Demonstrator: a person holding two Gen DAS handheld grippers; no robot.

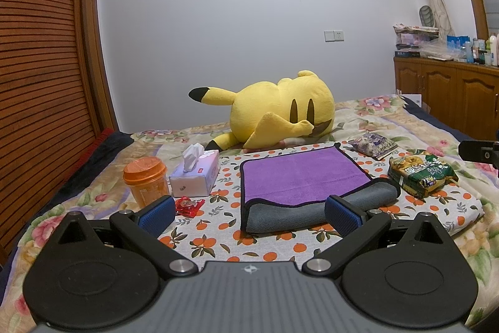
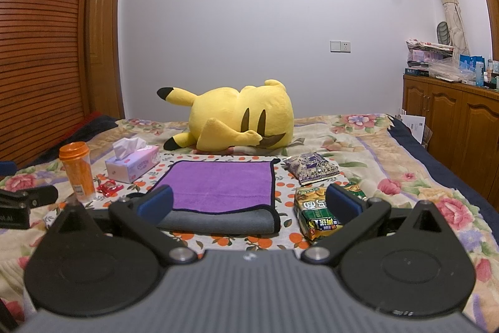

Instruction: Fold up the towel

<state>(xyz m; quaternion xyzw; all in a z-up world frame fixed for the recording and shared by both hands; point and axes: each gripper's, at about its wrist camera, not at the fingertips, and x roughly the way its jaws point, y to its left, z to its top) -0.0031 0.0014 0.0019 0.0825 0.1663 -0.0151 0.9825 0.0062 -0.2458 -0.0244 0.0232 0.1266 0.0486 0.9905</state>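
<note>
The towel [image 1: 299,177] is purple on top and grey underneath, with a dark edge. It lies folded on an orange-print cloth [image 1: 230,242] on the bed, the rounded grey fold toward me. It also shows in the right wrist view [image 2: 218,186]. My left gripper [image 1: 249,213] is open and empty, just short of the towel's near fold. My right gripper [image 2: 249,205] is open and empty, its left finger over the towel's near left corner, its right finger in front of a snack bag [image 2: 315,214].
A yellow plush toy [image 1: 280,111] lies behind the towel. An orange cup [image 1: 145,180], a tissue box [image 1: 196,177] and a red wrapper [image 1: 187,205] sit left of it. Two snack bags [image 1: 421,173] [image 1: 372,144] lie right. A wooden cabinet [image 1: 449,89] stands at far right.
</note>
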